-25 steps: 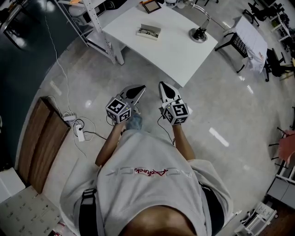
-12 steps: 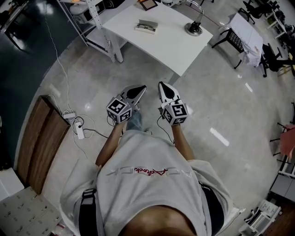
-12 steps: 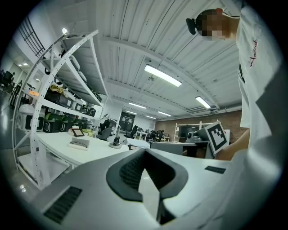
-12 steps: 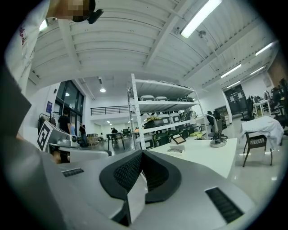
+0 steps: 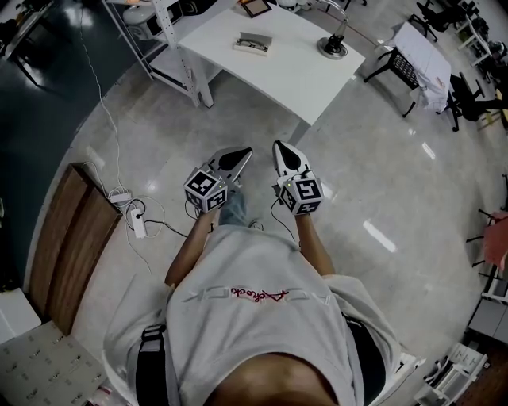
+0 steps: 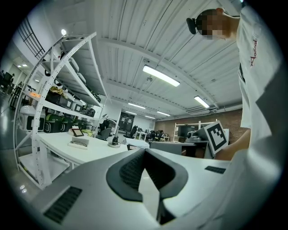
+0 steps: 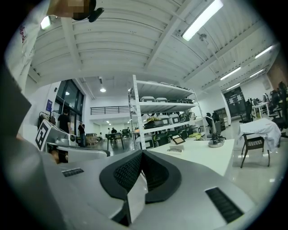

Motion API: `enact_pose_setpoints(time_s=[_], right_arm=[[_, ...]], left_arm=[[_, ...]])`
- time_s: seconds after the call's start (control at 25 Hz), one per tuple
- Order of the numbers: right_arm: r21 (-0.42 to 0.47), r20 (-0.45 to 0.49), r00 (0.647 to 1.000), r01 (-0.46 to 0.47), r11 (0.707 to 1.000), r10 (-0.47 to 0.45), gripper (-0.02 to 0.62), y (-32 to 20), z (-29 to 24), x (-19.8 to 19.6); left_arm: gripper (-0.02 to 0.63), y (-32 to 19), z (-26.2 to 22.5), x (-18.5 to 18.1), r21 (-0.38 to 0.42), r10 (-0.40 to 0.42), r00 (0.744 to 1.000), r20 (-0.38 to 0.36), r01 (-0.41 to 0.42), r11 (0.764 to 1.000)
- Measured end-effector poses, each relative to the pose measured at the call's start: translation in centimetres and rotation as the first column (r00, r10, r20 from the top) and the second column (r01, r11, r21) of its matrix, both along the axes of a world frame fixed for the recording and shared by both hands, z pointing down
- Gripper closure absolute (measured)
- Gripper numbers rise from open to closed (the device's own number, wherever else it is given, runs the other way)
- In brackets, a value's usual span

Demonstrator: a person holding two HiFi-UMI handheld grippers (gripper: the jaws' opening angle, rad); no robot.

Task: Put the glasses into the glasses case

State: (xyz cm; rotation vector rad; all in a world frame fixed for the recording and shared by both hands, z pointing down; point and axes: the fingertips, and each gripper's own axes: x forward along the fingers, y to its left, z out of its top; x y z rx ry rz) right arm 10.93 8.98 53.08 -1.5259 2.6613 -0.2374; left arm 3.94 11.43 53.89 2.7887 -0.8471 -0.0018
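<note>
1. Here we are: the person stands on the pale floor [image 5: 373,174] with both tools held out level in front of the chest. The left tongs [image 5: 240,152] and right tongs [image 5: 279,147] sit side by side, tips aimed at the far worktop [image 5: 294,75].
2. Left gripper view: the left tongs are pressed together, dark ribbed pads meeting at the tip, nothing between them.
3. Right gripper view: same story, the right tongs are fully together and empty.
4. The glasses case [image 5: 254,44] lies on the white worktop, toward its far left part and well apart from both tongs. What lies in it is too small to tell.
5. To the right of the case stands a desk lamp [image 5: 333,47] on its round base. A small framed picture [image 5: 255,8] sits at the far edge.
6. A white metal shelf rack [image 5: 171,40] stands just left of the worktop.
7. Near left on the floor, a power strip [image 5: 137,227] with white cables lies beside a wooden board [image 5: 71,238].
8. Far right, a chair [image 5: 425,59] draped in white cloth stands apart from the worktop.
</note>
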Motion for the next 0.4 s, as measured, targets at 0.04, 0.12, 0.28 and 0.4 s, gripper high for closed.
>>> enact_pose_setpoints(time_s=[0.04, 0.12, 0.28, 0.4], right_arm=[[0.003, 0.000, 1.000, -0.001, 1.000, 0.001, 0.592, 0.05, -0.14, -0.01], [0.008, -0.002, 1.000, -0.001, 1.000, 0.001, 0.592, 0.18, -0.42, -0.01], [0.014, -0.009, 1.000, 0.000, 1.000, 0.000, 0.592, 0.28, -0.77, -0.01], [0.017, -0.015, 1.000, 0.000, 1.000, 0.000, 0.592, 0.26, -0.94, 0.19]], left_arm=[[0.583, 0.05, -0.12, 0.00, 0.002, 0.000, 1.000, 0.000, 0.000, 1.000], [0.583, 0.17, -0.32, 0.00, 0.008, 0.000, 1.000, 0.000, 0.000, 1.000], [0.583, 0.17, -0.64, 0.04, 0.016, 0.000, 1.000, -0.001, 0.000, 1.000], [0.583, 0.09, -0.91, 0.22, 0.020, 0.001, 1.000, 0.000, -0.001, 1.000]])
